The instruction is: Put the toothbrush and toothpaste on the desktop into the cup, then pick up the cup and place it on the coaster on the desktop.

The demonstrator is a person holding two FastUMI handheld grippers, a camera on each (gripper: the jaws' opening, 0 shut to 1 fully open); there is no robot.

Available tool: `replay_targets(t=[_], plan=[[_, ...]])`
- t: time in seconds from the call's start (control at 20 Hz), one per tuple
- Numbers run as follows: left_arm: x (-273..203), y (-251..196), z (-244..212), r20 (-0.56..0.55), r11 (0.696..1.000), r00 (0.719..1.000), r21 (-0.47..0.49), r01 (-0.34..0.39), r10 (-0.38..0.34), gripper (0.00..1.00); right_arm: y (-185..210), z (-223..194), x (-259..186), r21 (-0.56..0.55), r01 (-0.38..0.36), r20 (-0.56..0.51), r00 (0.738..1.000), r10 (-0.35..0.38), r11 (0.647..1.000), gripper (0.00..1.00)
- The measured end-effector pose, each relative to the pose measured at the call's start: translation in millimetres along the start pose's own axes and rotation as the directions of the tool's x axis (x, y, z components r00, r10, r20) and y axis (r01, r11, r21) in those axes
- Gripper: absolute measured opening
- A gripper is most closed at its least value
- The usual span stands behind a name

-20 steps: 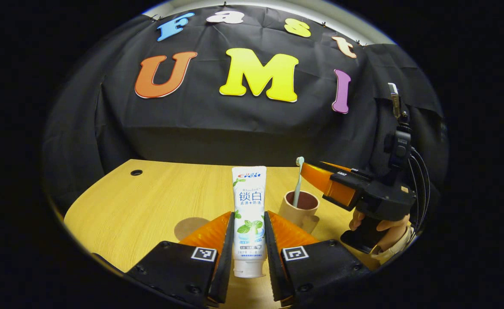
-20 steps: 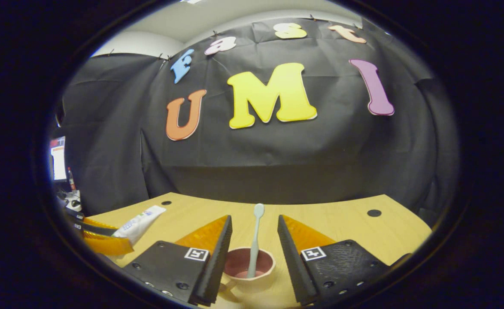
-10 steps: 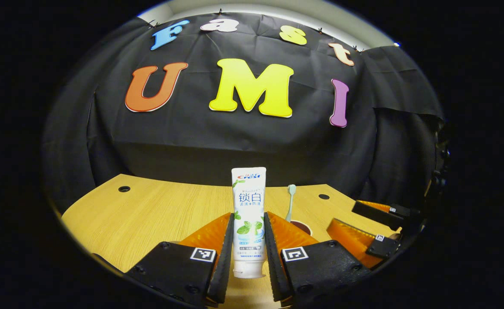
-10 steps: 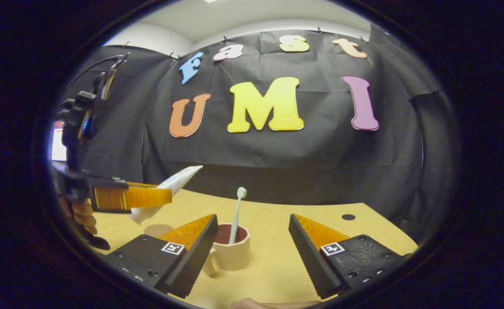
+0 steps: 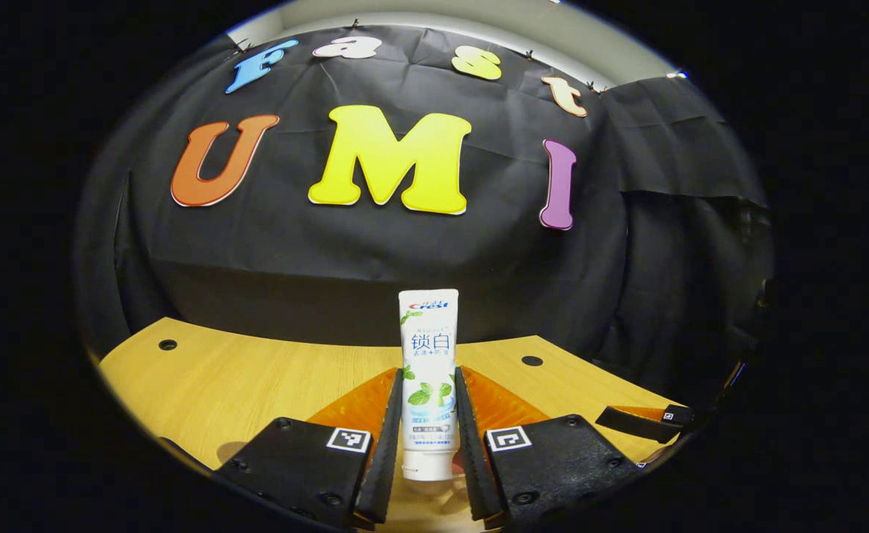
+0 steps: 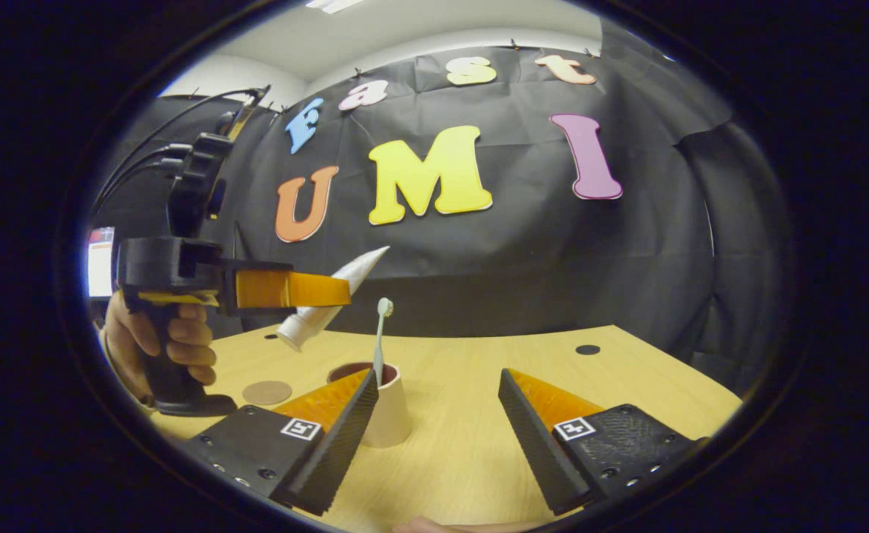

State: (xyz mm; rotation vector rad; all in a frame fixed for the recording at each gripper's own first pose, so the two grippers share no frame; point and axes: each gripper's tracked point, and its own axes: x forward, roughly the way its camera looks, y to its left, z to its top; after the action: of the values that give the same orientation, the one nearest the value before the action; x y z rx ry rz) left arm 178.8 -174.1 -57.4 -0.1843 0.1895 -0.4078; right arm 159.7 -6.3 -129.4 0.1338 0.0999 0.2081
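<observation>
At frame left in the right gripper view, the left gripper [image 6: 334,290] clenches a white toothpaste tube [image 6: 329,305] above the pink cup [image 6: 388,406] on the wooden worktop [image 6: 471,385], while the right gripper [image 6: 434,407] gapes, grasping nothing.

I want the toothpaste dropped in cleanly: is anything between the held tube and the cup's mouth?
Only the toothbrush, which stands inside the cup against its right side. The left gripper holds the toothpaste tilted, cap end down, above and left of the rim; that gap looks open.
</observation>
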Motion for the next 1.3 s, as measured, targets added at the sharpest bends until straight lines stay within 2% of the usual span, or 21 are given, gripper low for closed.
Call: replay_targets(t=[0.25,0.4,0.75,0.95,1.05,1.1,1.15,1.25,1.3], plan=[[12,-5,-10,-0.032,1.0,0.999,0.002,0.007,-0.007,0.43,-22,-1,3,0.11,0.042,-0.016,0.999,-0.041,0.993,0.97],[11,-8,-14,-0.043,1.0,0.999,0.006,0.014,-0.014,0.44,-25,-6,6,0.141,0.052,-0.036,0.998,-0.047,0.989,0.97],[6,-11,-3,-0.011,0.999,1.0,0.03,0.02,-0.02,0.45,-17,-7,6,0.114,0.032,-0.04,0.999,-0.028,0.993,0.96],[-5,-10,-10,-0.039,0.999,0.999,0.033,0.019,-0.017,0.45,-14,-8,6,0.085,0.033,-0.036,0.999,-0.03,0.996,0.97],[-14,-6,-11,-0.037,0.999,0.999,0.026,0.021,-0.02,0.49,-12,-8,7,0.07,0.044,-0.037,0.998,-0.041,0.997,0.97],[-20,-4,-11,-0.036,0.999,0.999,0.026,0.026,-0.025,0.47,-10,-8,6,0.062,0.05,-0.041,0.998,-0.048,0.997,0.97],[-26,-1,-11,-0.034,0.999,0.999,0.028,0.028,-0.027,0.58,-6,-6,6,0.05,0.05,-0.042,0.998,-0.048,0.998,0.97],[-38,6,-11,-0.032,0.999,0.999,0.031,0.027,-0.026,0.67,0,0,5,0.007,0.064,-0.029,0.998,-0.064,0.998,0.97],[-44,11,-11,-0.029,0.999,0.999,0.032,0.022,-0.021,0.82,3,3,3,-0.012,0.077,-0.022,0.997,-0.077,0.997,0.97]])
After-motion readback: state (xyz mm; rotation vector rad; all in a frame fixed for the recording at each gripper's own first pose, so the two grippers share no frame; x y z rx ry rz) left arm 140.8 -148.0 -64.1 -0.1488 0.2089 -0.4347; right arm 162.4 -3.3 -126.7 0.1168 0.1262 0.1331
